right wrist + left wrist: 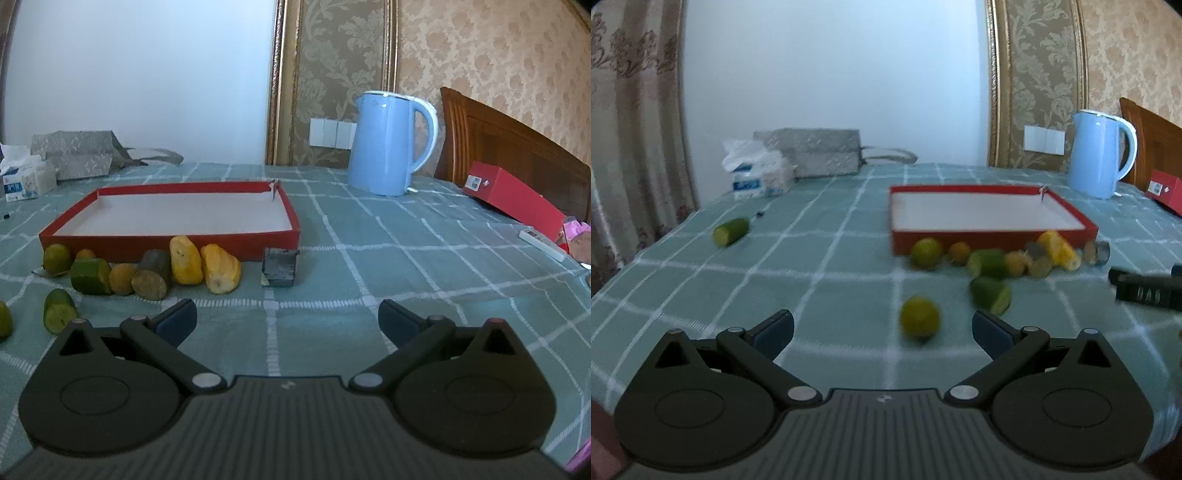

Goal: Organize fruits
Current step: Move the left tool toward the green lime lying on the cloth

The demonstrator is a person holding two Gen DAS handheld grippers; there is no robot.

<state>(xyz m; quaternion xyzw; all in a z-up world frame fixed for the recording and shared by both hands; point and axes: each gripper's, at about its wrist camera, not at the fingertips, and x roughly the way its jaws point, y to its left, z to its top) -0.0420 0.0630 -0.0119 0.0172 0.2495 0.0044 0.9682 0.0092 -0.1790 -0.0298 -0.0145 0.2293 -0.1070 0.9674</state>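
Both grippers low over the green checked tablecloth [369, 258], nothing held.

L gripper [882, 326]: jaws wide apart, empty. A round yellow-green citrus fruit [919, 317] sits on the cloth between the fingertips but a bit ahead of them, nearer the R-hand finger; not touching either. View is motion-blurred.

R gripper [287, 317]: jaws wide apart, empty, bare cloth in front. Its dark finger shows at the right edge of the L view.

Target looks to be the shallow red cardboard tray w/ white inside [166, 242], empty. Fruit lies in a row just beside its near wall: small green round fruit [56, 258], green cut chunk [90, 276], small orange round fruit [121, 278], brown-skinned cut piece [152, 278], two yellow cut pieces [203, 266]. Dark grey block [279, 266] at the tray's near R corner, not fruit by the look of it. Cut green half [59, 312] closer in; one green cucumber-like piece [731, 230] well apart, far L.

Handling (judgement): citrus is light, firm, waxy and round, so it prob. rolls if nudged by one finger first. Take it across its widest middle, both pads closing together, moderate squeeze. Cut pieces softer and maybe wet on cut faces; grip on skin sides.

Task barely begun: no fruit in tray.
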